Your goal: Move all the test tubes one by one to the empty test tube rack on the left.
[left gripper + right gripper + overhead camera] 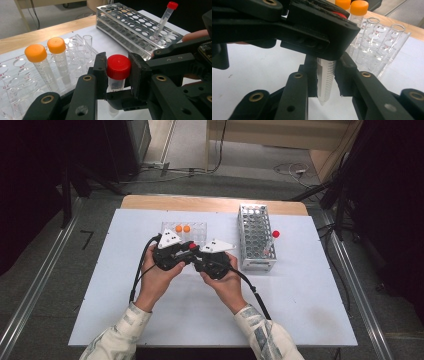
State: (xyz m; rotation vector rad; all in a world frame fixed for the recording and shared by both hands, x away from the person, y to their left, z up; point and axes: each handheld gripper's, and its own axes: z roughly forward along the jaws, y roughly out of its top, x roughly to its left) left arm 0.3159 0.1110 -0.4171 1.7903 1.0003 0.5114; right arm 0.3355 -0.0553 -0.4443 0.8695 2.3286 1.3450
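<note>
A clear graduated tube with a red cap (pixel 118 66) is held between both grippers over the white mat, just in front of the clear rack (pixel 198 231). My left gripper (pixel 118 72) is shut on the red cap (pixel 192 246). My right gripper (pixel 326 81) is shut on the tube's body (pixel 325 80), below the left gripper's jaws. In the high view the left gripper (pixel 185 251) and right gripper (pixel 198 258) meet nose to nose at the table's middle. The tube's pointed tip hangs free above the mat.
The clear rack holds two orange-capped tubes (pixel 46 63) and some open glass tubes (pixel 387 47). A metal rack (pixel 256 237) stands to the right with one red-capped tube (pixel 272 240) leaning in it. The white mat (pixel 300 290) covers the table.
</note>
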